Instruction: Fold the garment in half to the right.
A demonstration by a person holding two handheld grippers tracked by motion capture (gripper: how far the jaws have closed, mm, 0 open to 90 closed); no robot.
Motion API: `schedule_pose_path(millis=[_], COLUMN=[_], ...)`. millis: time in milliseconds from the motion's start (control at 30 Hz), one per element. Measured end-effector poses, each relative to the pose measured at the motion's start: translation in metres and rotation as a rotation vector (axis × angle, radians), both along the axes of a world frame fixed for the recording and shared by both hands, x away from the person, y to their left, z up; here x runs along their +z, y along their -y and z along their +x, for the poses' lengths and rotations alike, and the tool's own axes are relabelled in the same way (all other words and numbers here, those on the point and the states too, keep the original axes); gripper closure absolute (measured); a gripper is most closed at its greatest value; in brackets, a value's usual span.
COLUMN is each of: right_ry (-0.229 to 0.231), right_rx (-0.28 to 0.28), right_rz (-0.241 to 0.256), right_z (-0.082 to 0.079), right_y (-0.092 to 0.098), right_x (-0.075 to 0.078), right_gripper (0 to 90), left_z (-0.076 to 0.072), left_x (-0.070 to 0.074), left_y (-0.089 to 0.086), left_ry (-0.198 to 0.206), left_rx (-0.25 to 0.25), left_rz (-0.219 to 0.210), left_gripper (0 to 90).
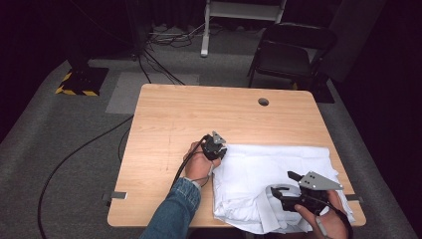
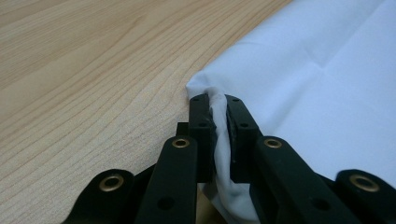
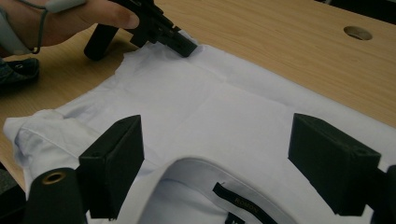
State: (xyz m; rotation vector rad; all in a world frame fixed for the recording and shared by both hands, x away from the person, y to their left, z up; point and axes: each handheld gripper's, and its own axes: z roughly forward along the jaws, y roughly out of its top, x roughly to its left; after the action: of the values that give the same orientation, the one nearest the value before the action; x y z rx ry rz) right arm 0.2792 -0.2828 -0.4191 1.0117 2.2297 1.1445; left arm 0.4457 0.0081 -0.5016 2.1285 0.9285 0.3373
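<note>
Your left hand-held gripper [image 2: 215, 122] is clamped tight on the far left corner of the white shirt [image 1: 278, 172], a pinch of cloth squeezed between its jaws right at the edge where fabric meets bare bench [image 1: 199, 112]. The shirt lies flat across the right half of the bench, its long axis running left to right in the high view, with the bottom edge bunched near you. Your right hand-held gripper [image 3: 233, 163] hangs wide open, holding nothing, jaws straddling the collar [image 3: 205, 170] just below it; the label [image 3: 245, 203] sits dead centre between the pads. So the collar is directly ahead of and beneath your right hand, while the held corner lies beyond it, up and to the left. The right side looks nearest to the next grab: drop straight down and close on the collar band.
</note>
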Motion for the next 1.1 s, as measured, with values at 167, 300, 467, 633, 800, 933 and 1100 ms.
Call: schedule_pose_path(millis=[167, 300, 467, 633, 800, 933, 1100], right_ry=[0.003, -0.001, 0.005, -0.001, 0.003, -0.018, -0.024], right_rx=[0.017, 0.027, 0.039, 0.069, 0.093, 0.108, 0.121], right_rz=[0.000, 0.003, 0.008, 0.013, 0.012, 0.015, 0.015], right_z=[-0.002, -0.005, -0.010, -0.012, -0.014, -0.014, -0.014], right_y=[-0.011, -0.020, -0.031, -0.045, -0.057, -0.066, -0.076], right_x=[-0.002, -0.003, -0.005, -0.008, -0.013, -0.020, -0.025], right_gripper=[18.3, 18.3, 18.4, 18.4, 18.4, 18.4, 18.4], left_z=[0.001, 0.000, 0.002, 0.002, 0.002, 0.003, 0.003], left_x=[0.000, 0.000, 0.000, 0.000, 0.000, 0.000, 0.000], left_y=[0.000, 0.000, -0.001, -0.001, -0.001, -0.002, -0.002], left_ry=[-0.002, 0.000, -0.014, -0.015, -0.017, -0.022, -0.020], left_rx=[-0.007, -0.006, -0.009, -0.009, -0.012, -0.015, -0.015], left_rz=[-0.003, 0.005, -0.015, -0.017, -0.019, -0.022, -0.021], left_gripper=[83.2, 83.2, 83.1, 83.1, 82.8, 82.7, 82.7])
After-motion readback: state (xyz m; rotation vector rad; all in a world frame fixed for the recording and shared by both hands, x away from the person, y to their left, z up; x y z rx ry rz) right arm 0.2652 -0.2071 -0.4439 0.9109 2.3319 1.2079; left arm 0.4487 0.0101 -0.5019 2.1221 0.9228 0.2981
